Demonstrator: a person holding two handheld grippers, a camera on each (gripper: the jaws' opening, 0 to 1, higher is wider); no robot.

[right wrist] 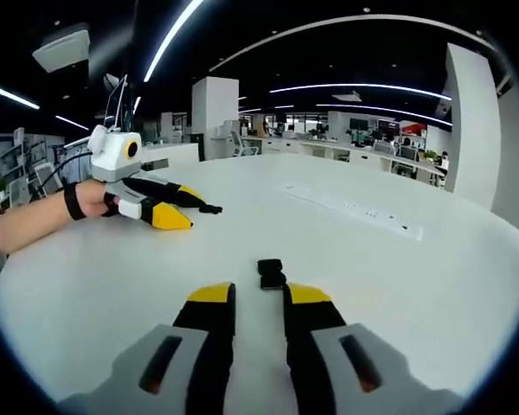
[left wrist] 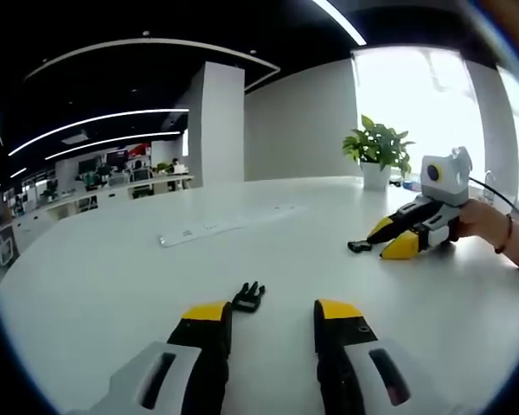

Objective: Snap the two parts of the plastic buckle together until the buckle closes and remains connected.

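On the white table the two black buckle halves lie apart. The pronged half rests just ahead of my left gripper, near its left jaw; that gripper is open and holds nothing. The socket half sits right in front of my right gripper, whose jaws stand a little apart with nothing between them. In the left gripper view, the right gripper lies low at the right with the socket half at its tips. The right gripper view has the left gripper at the left beside the pronged half.
A long white socket strip is set into the tabletop between and beyond the grippers. A potted plant stands at the table's far edge by a window. A person's hand and forearm hold the grippers. Office desks lie beyond.
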